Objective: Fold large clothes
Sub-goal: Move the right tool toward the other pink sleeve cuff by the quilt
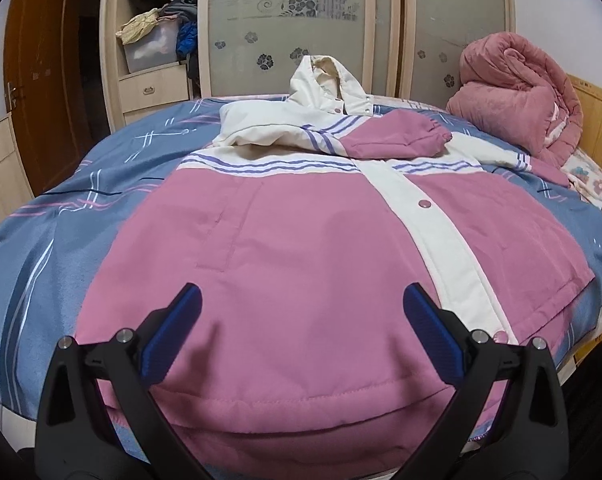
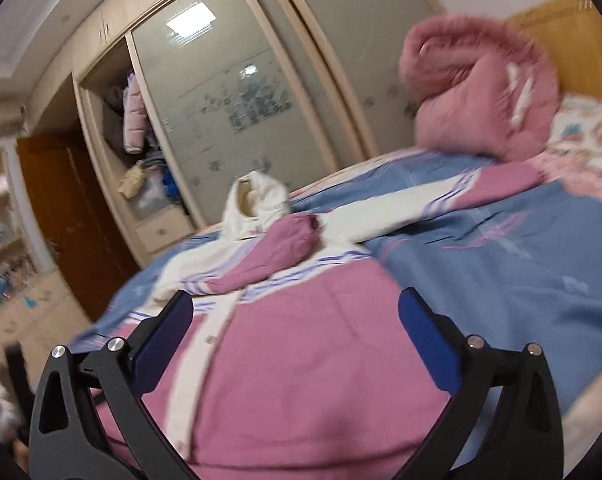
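One pink-and-white hooded jacket lies front-up and snapped shut on the blue patterned bedspread, one sleeve already folded across its chest and the other sleeve lying stretched out toward the single bundled pink quilt at the headboard. Both the left gripper and the right gripper hang above the hem with jaws spread wide, grasping nothing. The padded, slippery-looking shell could likely slide from a shallow pinch, and the blurred, tilted right view suggests quick motion that might drag the folded sleeve loose or rumple the bedspread.
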`<move>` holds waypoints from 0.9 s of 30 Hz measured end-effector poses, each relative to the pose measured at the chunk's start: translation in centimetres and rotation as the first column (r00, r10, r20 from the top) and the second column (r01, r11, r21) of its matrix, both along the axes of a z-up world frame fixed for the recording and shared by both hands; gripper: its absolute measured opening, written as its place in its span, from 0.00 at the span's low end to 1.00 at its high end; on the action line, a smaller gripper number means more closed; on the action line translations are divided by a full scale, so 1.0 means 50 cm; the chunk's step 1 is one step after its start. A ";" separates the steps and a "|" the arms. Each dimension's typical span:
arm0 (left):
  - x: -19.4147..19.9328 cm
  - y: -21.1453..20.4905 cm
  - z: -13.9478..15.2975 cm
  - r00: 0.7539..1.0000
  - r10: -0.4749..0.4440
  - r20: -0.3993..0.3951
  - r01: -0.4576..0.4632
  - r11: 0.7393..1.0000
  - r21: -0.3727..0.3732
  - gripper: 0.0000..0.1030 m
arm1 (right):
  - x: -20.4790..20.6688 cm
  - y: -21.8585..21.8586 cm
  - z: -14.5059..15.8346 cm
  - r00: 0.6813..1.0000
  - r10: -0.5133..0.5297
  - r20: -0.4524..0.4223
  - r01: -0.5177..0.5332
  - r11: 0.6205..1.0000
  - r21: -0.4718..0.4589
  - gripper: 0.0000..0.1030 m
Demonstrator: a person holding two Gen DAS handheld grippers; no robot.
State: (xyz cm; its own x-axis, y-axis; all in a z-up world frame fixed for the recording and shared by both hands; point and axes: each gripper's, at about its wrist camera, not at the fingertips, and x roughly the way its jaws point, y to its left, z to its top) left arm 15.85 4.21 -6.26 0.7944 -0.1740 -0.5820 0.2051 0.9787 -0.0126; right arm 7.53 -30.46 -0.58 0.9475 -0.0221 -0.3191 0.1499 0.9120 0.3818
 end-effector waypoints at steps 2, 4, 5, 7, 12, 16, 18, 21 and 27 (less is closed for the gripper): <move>0.002 0.004 0.000 1.000 0.015 0.002 -0.015 1.000 -0.007 0.98 | 0.005 0.003 -0.003 0.999 0.029 -0.019 -0.029 0.999 -0.018 0.99; 0.008 0.004 -0.002 1.000 0.030 -0.007 -0.030 1.000 -0.008 0.98 | 0.011 0.001 -0.006 0.998 0.049 -0.035 -0.050 0.999 -0.013 0.99; 0.010 0.003 -0.002 0.999 0.030 -0.011 -0.030 0.999 -0.013 0.98 | 0.016 0.001 -0.011 0.998 0.057 -0.041 -0.057 0.998 -0.005 0.99; 0.008 -0.002 0.000 1.000 0.030 -0.005 -0.030 0.999 -0.014 0.98 | 0.017 0.002 -0.012 0.997 0.066 -0.046 -0.066 0.998 0.004 0.99; 0.001 -0.014 0.002 1.000 0.016 0.011 -0.016 1.000 0.004 0.98 | 0.013 -0.001 -0.015 0.996 0.068 -0.050 -0.067 0.998 0.016 0.99; 0.004 -0.010 -0.002 1.000 0.019 -0.006 -0.019 1.000 -0.002 0.98 | 0.012 -0.005 -0.017 0.996 0.066 -0.060 -0.064 0.997 0.039 0.99; 0.003 -0.008 0.000 1.000 0.020 0.000 -0.020 1.000 -0.005 0.98 | 0.008 -0.006 -0.015 0.996 0.067 -0.053 -0.065 0.997 0.050 0.99; 0.000 -0.005 0.005 1.000 0.021 0.007 -0.021 1.000 -0.008 0.98 | 0.011 -0.006 -0.017 0.996 0.064 -0.059 -0.061 0.996 0.058 0.99; -0.001 -0.002 0.008 1.000 0.020 0.009 -0.020 1.000 -0.013 0.98 | 0.015 0.001 -0.016 0.995 0.071 -0.065 -0.067 0.996 0.058 0.99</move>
State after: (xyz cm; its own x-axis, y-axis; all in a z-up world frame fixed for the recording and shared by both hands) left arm 15.79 4.09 -5.87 0.8030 -0.1654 -0.5726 0.1854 0.9824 -0.0237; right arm 8.30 -30.43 -1.40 0.9225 0.0621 -0.3809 0.1143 0.8987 0.4234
